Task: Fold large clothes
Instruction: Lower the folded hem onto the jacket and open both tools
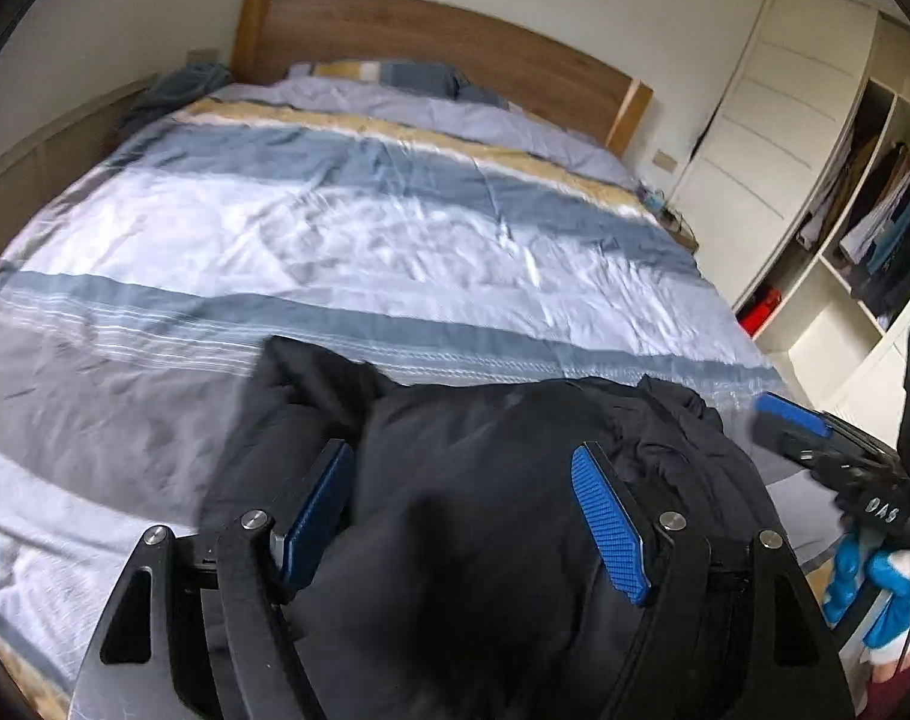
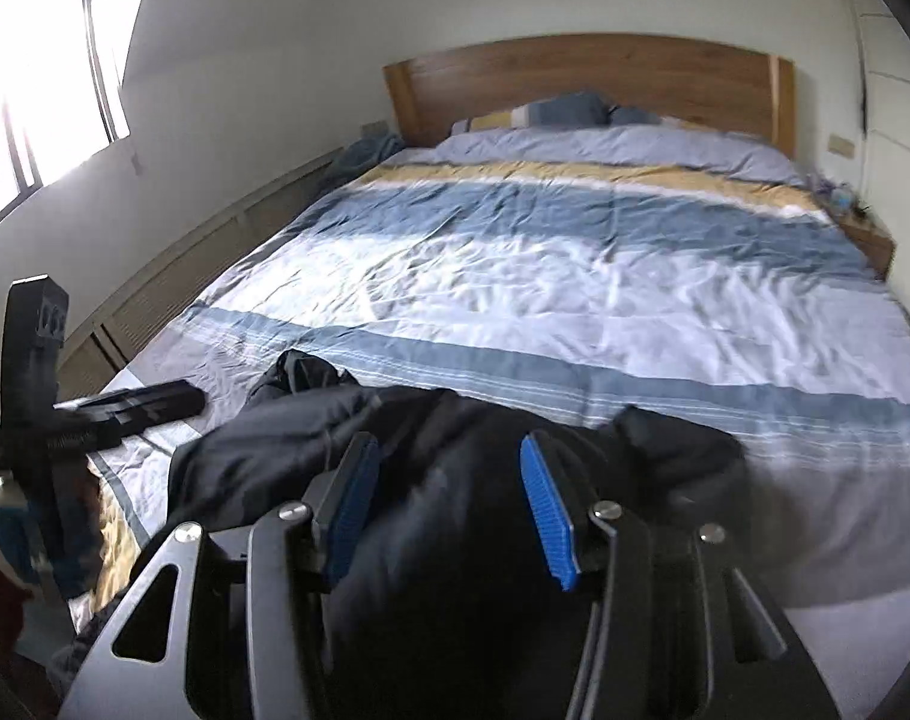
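At the foot of the bed: a black garment (image 1: pixel 485 468) lies bunched on the striped duvet (image 1: pixel 365 228), near the bottom edge of both views.
Garment axis: it runs crosswise to the bed, from about 9 o'clock to 3 o'clock in the left wrist view; one crumpled end pokes up toward 11 o'clock, the other bunches at 2 o'clock.
Garment in right view: the same dark mass (image 2: pixel 455 480) spreads side to side, with a puckered tip at 11 o'clock.
Left claw (image 1: pixel 461 504): blue pads stand apart, with black cloth filling the gap between them; whether they pinch it I cannot tell.
Right claw (image 2: pixel 449 498): fingers likewise apart, with fabric heaped between them; grip unclear.
Other claw seen: in the left view the right claw sits at 3 o'clock just beside the garment, held by a blue-gloved hand (image 1: pixel 869 582).
Surface: duvet of pale, blue, grey and yellow bands, wrinkled, reaching to pillows (image 2: pixel 569 111) at 12 o'clock.
Room: wooden headboard (image 2: pixel 587 78), white walls, bright window (image 2: pixel 41 90) at 10 o'clock in the right view, open wardrobe (image 1: pixel 875 210) with hanging clothes at 3 o'clock in the left view.
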`<state>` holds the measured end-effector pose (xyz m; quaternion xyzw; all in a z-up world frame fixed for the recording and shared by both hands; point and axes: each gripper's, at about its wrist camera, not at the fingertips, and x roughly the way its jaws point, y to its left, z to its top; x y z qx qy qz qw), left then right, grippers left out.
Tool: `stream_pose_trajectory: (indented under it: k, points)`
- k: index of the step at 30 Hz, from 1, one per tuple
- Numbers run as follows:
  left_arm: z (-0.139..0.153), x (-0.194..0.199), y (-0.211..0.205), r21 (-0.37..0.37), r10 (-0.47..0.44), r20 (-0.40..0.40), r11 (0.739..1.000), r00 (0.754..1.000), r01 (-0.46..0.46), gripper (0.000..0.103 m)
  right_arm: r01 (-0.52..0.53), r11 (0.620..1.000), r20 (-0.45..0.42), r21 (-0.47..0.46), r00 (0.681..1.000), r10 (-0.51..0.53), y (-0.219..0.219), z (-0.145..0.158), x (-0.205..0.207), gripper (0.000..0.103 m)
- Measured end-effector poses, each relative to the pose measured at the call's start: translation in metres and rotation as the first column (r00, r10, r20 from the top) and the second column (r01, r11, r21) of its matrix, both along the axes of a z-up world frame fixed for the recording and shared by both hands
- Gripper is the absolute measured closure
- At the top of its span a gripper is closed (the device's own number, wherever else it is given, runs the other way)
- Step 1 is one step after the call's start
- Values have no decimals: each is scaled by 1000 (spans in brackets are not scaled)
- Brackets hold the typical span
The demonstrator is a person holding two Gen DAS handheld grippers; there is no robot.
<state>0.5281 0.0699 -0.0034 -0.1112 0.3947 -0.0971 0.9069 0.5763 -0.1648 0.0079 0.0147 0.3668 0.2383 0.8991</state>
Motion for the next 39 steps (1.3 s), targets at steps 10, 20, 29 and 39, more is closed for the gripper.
stream_pose_trajectory:
  k: [10, 20, 29, 39]
  points:
    - [-97, 15, -20, 104, 3, -112, 995, 994, 9, 19, 3, 998, -147, -59, 989, -12, 3, -114, 17, 55]
    - [-109, 7, -24, 162, 21, -141, 987, 990, 2, 15, -5, 997, -177, -76, 984, -8, 4, -128, 6, 55]
    - [-68, -80, -32, 202, -53, -28, 978, 998, 58, 17, -108, 993, -120, -48, 988, 101, -8, -90, -71, 55]
    - [-113, -85, -45, 258, -40, -26, 965, 999, 46, 12, -93, 994, -110, -62, 990, 85, -13, -140, -84, 54]
